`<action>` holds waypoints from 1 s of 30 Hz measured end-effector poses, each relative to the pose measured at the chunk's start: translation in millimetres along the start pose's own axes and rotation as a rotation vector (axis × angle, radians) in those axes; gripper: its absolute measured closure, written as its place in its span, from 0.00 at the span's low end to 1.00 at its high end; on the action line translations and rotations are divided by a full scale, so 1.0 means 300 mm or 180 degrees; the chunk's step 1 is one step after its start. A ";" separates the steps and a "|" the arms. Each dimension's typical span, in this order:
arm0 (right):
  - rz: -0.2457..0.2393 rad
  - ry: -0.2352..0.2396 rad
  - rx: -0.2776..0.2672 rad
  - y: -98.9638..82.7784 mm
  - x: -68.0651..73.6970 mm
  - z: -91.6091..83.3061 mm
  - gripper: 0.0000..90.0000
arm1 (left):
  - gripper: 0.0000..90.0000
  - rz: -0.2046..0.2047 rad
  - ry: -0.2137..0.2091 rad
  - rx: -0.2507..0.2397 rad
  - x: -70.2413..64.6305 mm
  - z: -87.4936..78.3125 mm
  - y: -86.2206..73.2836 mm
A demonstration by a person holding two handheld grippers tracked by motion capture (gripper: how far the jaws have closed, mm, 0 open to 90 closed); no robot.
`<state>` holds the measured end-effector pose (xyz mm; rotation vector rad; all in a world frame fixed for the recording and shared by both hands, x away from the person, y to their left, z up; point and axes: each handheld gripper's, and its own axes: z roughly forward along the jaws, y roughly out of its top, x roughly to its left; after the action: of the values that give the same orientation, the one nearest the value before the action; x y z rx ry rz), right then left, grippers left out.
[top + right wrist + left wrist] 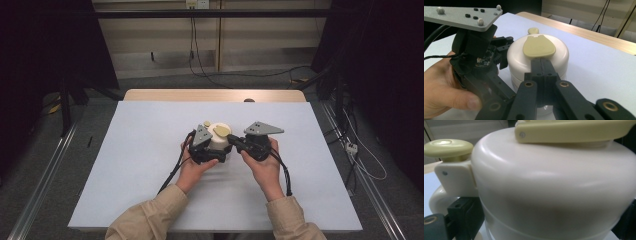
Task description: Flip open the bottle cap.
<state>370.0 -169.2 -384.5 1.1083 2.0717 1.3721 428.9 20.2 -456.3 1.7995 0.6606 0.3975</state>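
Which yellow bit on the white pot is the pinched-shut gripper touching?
The big flat yellow lid flap on top: the right hand-held gripper has its shut tips at its edge. The small round yellow button sits apart, by the handle.

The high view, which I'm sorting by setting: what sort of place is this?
Probably a lab recording station: black curtains at both sides, loose cables on the floor, and a table under a plain white sheet.
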 end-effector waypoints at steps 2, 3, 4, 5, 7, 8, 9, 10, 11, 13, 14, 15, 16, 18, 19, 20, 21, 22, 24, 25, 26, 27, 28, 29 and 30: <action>-0.0007 0.0008 -0.0012 0.003 0.000 0.000 1.00 | 0.05 -0.0001 0.0001 0.0000 0.000 0.000 0.000; -0.0008 0.0009 -0.0011 0.005 0.001 0.000 1.00 | 0.06 -0.0001 0.0001 0.0000 0.000 0.000 0.000; -0.0008 0.0009 -0.0011 0.005 0.001 0.000 1.00 | 0.06 0.0000 0.0001 0.0000 0.000 0.000 0.000; -0.0007 0.0008 -0.0011 0.009 0.003 0.001 1.00 | 0.06 -0.0002 0.0003 -0.0002 0.000 0.000 0.000; -0.0001 0.0015 -0.0024 0.011 0.003 0.002 1.00 | 0.06 0.0000 0.0003 -0.0001 0.000 0.000 0.000; 0.0008 0.0026 -0.0027 0.012 0.002 0.002 1.00 | 0.06 -0.0002 0.0003 -0.0001 0.000 0.000 0.000; 0.0008 0.0026 -0.0027 0.012 0.002 0.002 1.00 | 0.06 -0.0002 0.0004 0.0000 -0.001 0.000 0.000; 0.0019 0.0030 -0.0039 0.014 0.002 0.002 1.00 | 0.06 -0.0003 0.0003 0.0000 -0.001 0.000 0.000; 0.0023 0.0032 -0.0047 0.015 0.003 0.003 1.00 | 0.06 -0.0003 0.0003 0.0000 -0.001 0.000 0.000; 0.0027 0.0040 -0.0052 0.016 0.003 0.003 1.00 | 0.06 -0.0004 0.0004 0.0002 -0.001 0.000 0.000; 0.0027 0.0040 -0.0052 0.016 0.003 0.003 1.00 | 0.06 -0.0004 0.0004 0.0002 -0.001 0.000 0.000; 0.0015 0.0034 -0.0040 0.017 0.003 0.003 1.00 | 0.06 0.0006 0.0002 0.0003 0.000 0.000 0.000; 0.0007 0.0039 -0.0041 0.018 0.003 0.003 1.00 | 0.06 -0.0003 0.0004 0.0002 -0.001 0.000 0.000; 0.0008 0.0039 -0.0040 0.020 0.003 0.003 1.00 | 0.06 -0.0004 0.0007 0.0001 -0.001 0.000 0.000; 0.0012 0.0039 -0.0042 0.022 0.003 0.003 1.00 | 0.06 -0.0012 0.0008 -0.0006 -0.002 0.001 0.000; 0.0007 0.0047 -0.0046 0.024 0.002 0.003 1.00 | 0.06 -0.0012 0.0008 -0.0006 -0.002 0.001 0.000; 0.0002 0.0048 -0.0049 0.026 0.003 0.002 1.00 | 0.06 -0.0012 0.0008 -0.0006 -0.002 0.001 0.000; 0.0002 0.0048 -0.0049 0.026 0.003 0.002 1.00 | 0.06 -0.0010 0.0008 -0.0005 -0.002 0.001 0.000; -0.0006 0.0043 -0.0054 0.030 0.004 0.002 1.00 | 0.06 -0.0012 0.0008 -0.0005 -0.002 0.001 0.000; -0.0019 0.0046 -0.0062 0.034 0.006 0.002 1.00 | 0.06 -0.0011 0.0008 -0.0006 -0.002 0.001 0.000; -0.0019 0.0046 -0.0062 0.034 0.006 0.002 1.00 | 0.06 -0.0012 0.0008 -0.0006 -0.002 0.001 0.000; -0.0030 0.0049 -0.0061 0.038 0.007 0.002 1.00 | 0.05 -0.0012 0.0008 -0.0006 -0.002 0.001 0.000; -0.0030 0.0049 -0.0061 0.038 0.007 0.002 1.00 | 0.05 -0.0012 0.0008 -0.0006 -0.002 0.001 0.000; -0.0044 0.0055 -0.0065 0.040 0.008 0.003 1.00 | 0.06 -0.0014 0.0007 -0.0005 -0.002 0.001 0.000; -0.0043 0.0053 -0.0072 0.041 0.009 0.004 1.00 | 0.06 -0.0014 0.0007 -0.0005 -0.002 0.001 0.000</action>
<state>374.0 -164.1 -373.6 1.0752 2.0664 1.3994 428.6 19.7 -456.4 1.7959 0.6654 0.3969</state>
